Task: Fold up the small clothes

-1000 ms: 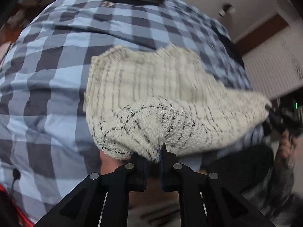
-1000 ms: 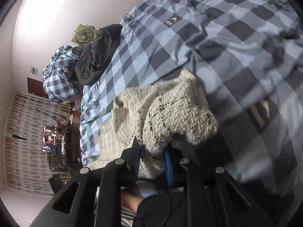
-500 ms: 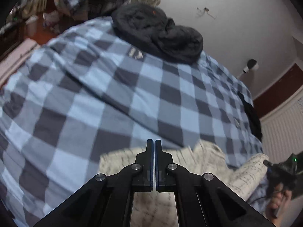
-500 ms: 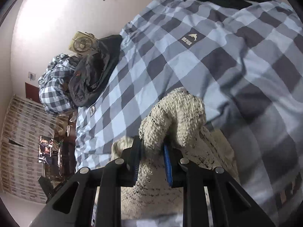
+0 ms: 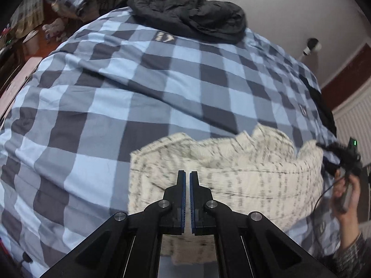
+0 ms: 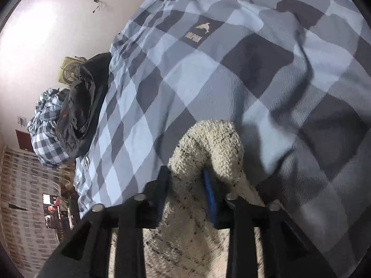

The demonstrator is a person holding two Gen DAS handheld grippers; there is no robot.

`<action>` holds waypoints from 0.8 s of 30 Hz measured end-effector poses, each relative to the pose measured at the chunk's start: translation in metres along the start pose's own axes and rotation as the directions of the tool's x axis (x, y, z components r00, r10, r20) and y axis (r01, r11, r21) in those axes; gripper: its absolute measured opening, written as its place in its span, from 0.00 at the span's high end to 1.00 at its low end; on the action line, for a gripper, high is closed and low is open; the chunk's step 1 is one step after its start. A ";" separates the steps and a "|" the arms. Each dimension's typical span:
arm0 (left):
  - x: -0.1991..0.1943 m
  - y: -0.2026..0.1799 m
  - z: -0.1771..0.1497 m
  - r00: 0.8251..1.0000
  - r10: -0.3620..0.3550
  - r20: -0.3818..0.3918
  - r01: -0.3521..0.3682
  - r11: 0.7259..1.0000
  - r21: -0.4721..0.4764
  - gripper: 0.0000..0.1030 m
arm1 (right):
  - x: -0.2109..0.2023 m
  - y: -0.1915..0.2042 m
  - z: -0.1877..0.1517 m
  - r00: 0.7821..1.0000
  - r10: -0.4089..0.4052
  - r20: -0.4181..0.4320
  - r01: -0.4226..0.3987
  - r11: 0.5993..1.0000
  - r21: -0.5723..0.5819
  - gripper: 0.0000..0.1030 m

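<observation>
Left wrist view: one cream knitted garment with dark flecked stripes (image 5: pixel 231 176) is seen lying on the bed, spread over a blue-and-grey checked duvet (image 5: pixel 116 106), from about 6 o'clock across to 3 o'clock. It is doubled over itself, probably so that the fold can be set flat on the bedding. The left tongs (image 5: pixel 187 178) are clenched with nothing between them and hang over the near part of the garment; no contact can be made out. At 3 o'clock the right tongs are seen at the garment's far corner, carried by a hand (image 5: pixel 345 199).

Right wrist view: a bunched end of the garment (image 6: pixel 208 153) is seen between the right tongs (image 6: pixel 185 183), whose jaws have just been widening. Whether the pads are pressing on the knit cannot be told; a release to drop this end onto the bed is judged likely.

Counted: one garment in work, two tongs, one black jacket heaped at the bed's far edge (image 5: pixel 192 11), one crumpled checked bundle beyond it (image 6: pixel 46 129), one small beige fan by the wall (image 6: pixel 68 73).
</observation>
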State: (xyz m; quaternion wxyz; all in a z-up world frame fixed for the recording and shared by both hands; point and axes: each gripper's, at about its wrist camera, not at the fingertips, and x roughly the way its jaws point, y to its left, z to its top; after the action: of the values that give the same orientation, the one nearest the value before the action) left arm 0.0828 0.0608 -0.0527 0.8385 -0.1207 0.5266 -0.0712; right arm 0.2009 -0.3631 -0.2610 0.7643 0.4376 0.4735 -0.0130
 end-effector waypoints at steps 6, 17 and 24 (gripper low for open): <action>-0.010 -0.034 -0.027 1.000 0.017 0.007 -0.018 0.998 0.053 0.98 | -0.088 0.017 0.007 0.987 0.112 0.112 -0.114 0.993 0.011 0.20; 0.043 -0.066 -0.080 0.980 0.083 -0.181 -0.053 0.985 0.165 0.98 | -0.097 0.095 -0.160 0.981 -0.179 0.069 0.181 0.747 -0.640 0.09; 0.075 -0.054 -0.068 0.984 0.052 -0.169 -0.033 0.993 0.115 0.99 | -0.009 0.107 -0.169 0.916 -0.394 0.073 0.299 0.551 -0.779 0.10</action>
State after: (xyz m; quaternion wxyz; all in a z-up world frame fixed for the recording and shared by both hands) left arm 0.0544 -0.0182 -0.1310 0.7969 -0.0557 0.5943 -0.0927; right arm 0.1221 -0.1859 -0.2127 0.8317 -0.0375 0.5500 0.0662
